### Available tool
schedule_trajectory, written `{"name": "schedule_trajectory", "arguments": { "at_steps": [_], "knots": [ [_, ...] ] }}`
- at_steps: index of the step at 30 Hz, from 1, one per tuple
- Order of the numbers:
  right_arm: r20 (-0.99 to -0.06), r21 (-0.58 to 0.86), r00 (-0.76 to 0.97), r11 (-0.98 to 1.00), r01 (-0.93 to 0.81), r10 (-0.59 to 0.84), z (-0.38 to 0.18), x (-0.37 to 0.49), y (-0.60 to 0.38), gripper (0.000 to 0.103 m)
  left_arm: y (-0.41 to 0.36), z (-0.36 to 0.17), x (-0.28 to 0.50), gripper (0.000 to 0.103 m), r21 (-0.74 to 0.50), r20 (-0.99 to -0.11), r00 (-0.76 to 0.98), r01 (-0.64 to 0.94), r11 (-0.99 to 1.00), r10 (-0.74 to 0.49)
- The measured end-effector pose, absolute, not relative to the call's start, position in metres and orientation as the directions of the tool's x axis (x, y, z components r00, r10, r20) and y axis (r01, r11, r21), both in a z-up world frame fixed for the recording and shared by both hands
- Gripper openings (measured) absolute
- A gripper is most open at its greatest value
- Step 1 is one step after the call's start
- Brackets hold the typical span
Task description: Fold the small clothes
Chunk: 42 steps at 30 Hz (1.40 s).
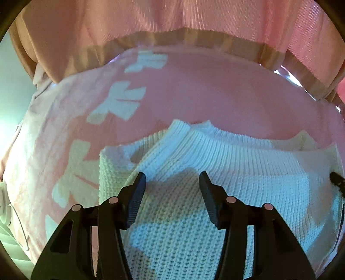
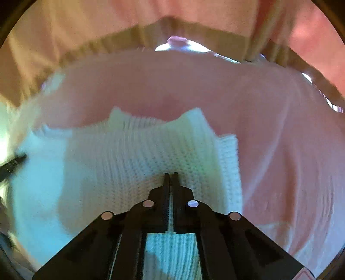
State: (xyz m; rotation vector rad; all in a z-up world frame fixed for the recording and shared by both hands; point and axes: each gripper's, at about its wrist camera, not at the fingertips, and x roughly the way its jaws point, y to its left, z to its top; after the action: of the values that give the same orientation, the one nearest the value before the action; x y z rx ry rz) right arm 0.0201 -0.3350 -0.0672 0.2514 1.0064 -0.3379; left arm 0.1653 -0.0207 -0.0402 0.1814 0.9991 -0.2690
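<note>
The white knit sweater (image 1: 215,183) lies on a pink blanket (image 1: 194,92), ribbed collar edge at the far side. My left gripper (image 1: 172,178) hovers over its left part, jaws wide apart, holding nothing. My right gripper (image 2: 171,175) is clamped on a fold of knit near the right edge — fabric shows between the fingers. Bare blanket surrounds the sweater; a pink curtain (image 1: 172,17) hangs beyond.

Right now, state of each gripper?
Left gripper: open, jaws spread above the white knit sweater, holding nothing.
Right gripper: shut, jaws pinching a fold of the sweater.
</note>
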Motion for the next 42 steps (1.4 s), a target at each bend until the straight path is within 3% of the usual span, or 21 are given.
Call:
{"name": "schedule_trajectory", "arguments": {
  "at_steps": [2, 5, 8, 9, 10, 11, 12, 18, 19, 20, 21, 22, 24, 28, 32, 34, 36, 38, 39, 40, 42],
  "knots": [
    [-0.808, 0.04, 0.558, 0.926, 0.376, -0.192, -0.04, 0.011, -0.334, 0.0, -0.017, -0.032, 0.161, 0.05, 0.007, -0.83, 0.533, 0.303, 0.953, -0.163],
    [-0.864, -0.042, 0.431, 0.89, 0.455, -0.261, -0.058, 0.016, -0.357, 0.0, -0.017, -0.029, 0.159, 0.05, 0.004, -0.825, 0.539, 0.311, 0.951, -0.172],
    [-0.859, 0.07, 0.472, 0.869, 0.49, -0.197, -0.047, 0.003, -0.374, 0.002, -0.015, -0.025, 0.155, 0.05, 0.012, -0.819, 0.549, 0.313, 0.95, -0.171],
    [-0.839, 0.087, 0.509, 0.875, 0.476, -0.193, -0.036, 0.001, -0.374, 0.006, -0.012, -0.02, 0.153, 0.054, 0.002, -0.811, 0.557, 0.31, 0.951, -0.18],
    [-0.822, 0.08, 0.531, 0.881, 0.467, -0.207, -0.025, -0.002, -0.373, 0.022, -0.007, -0.014, 0.153, 0.065, -0.007, -0.798, 0.574, 0.295, 0.956, -0.183],
    [-0.807, 0.066, 0.545, 0.884, 0.463, -0.226, -0.016, -0.003, -0.375, 0.046, -0.005, -0.01, 0.155, 0.07, -0.006, -0.789, 0.589, 0.279, 0.96, -0.176],
    [-0.802, 0.068, 0.553, 0.885, 0.46, -0.226, -0.013, -0.001, -0.376, 0.052, -0.002, -0.007, 0.159, 0.075, -0.001, -0.778, 0.606, 0.26, 0.966, -0.164],
    [-0.86, 0.081, 0.494, 0.921, 0.38, -0.129, -0.049, 0.04, -0.37, 0.052, 0.005, -0.034, 0.206, 0.076, 0.008, -0.835, 0.536, 0.244, 0.97, -0.128],
    [-0.869, 0.065, 0.478, 0.926, 0.373, -0.131, -0.057, 0.044, -0.369, 0.052, 0.006, -0.041, 0.21, 0.07, 0.001, -0.849, 0.513, 0.235, 0.972, -0.123],
    [-0.878, 0.041, 0.458, 0.93, 0.365, -0.141, -0.067, 0.05, -0.366, 0.041, 0.007, -0.044, 0.211, 0.066, -0.004, -0.855, 0.503, 0.236, 0.972, -0.126],
    [-0.878, 0.025, 0.455, 0.934, 0.357, -0.15, -0.07, 0.05, -0.363, 0.031, 0.006, -0.046, 0.211, 0.051, -0.002, -0.857, 0.499, 0.245, 0.97, -0.127],
    [-0.872, 0.017, 0.464, 0.936, 0.351, -0.158, -0.069, 0.051, -0.36, 0.012, 0.006, -0.045, 0.211, 0.026, -0.001, -0.855, 0.502, 0.258, 0.966, -0.135],
    [-0.846, 0.04, 0.512, 0.94, 0.339, -0.149, -0.051, 0.048, -0.356, 0.009, 0.007, -0.036, 0.208, 0.0, -0.036, -0.843, 0.508, 0.279, 0.96, -0.18],
    [-0.776, 0.095, 0.612, 0.932, 0.35, -0.151, -0.016, 0.041, -0.359, 0.007, 0.01, -0.016, 0.202, 0.0, -0.099, -0.792, 0.557, 0.286, 0.953, -0.249],
    [-0.876, 0.025, 0.453, 0.92, 0.391, -0.168, -0.069, 0.062, -0.372, 0.007, 0.0, -0.042, 0.218, 0.0, -0.029, -0.85, 0.5, 0.265, 0.964, -0.163],
    [-0.864, -0.015, 0.459, 0.922, 0.386, -0.206, -0.066, 0.061, -0.365, 0.007, 0.001, -0.046, 0.219, 0.0, -0.013, -0.862, 0.486, 0.264, 0.964, -0.145],
    [-0.829, -0.014, 0.513, 0.925, 0.379, -0.223, -0.043, 0.052, -0.353, 0.011, 0.003, -0.033, 0.21, 0.002, -0.041, -0.847, 0.499, 0.286, 0.957, -0.185],
    [-0.803, 0.016, 0.562, 0.935, 0.355, -0.2, -0.026, 0.044, -0.343, 0.016, 0.002, -0.022, 0.2, 0.022, -0.053, -0.827, 0.518, 0.317, 0.947, -0.22],
    [-0.795, 0.02, 0.573, 0.937, 0.35, -0.197, -0.023, 0.042, -0.339, 0.016, 0.0, -0.02, 0.194, 0.058, -0.041, -0.822, 0.527, 0.324, 0.945, -0.216],
    [-0.791, 0.021, 0.579, 0.937, 0.35, -0.199, -0.022, 0.04, -0.336, 0.017, -0.002, -0.02, 0.192, 0.073, -0.026, -0.816, 0.541, 0.32, 0.947, -0.205],
    [-0.8, 0.029, 0.572, 0.941, 0.338, -0.181, -0.026, 0.043, -0.329, 0.018, -0.011, -0.027, 0.19, 0.071, 0.022, -0.817, 0.548, 0.338, 0.941, -0.178]
  ]
}}
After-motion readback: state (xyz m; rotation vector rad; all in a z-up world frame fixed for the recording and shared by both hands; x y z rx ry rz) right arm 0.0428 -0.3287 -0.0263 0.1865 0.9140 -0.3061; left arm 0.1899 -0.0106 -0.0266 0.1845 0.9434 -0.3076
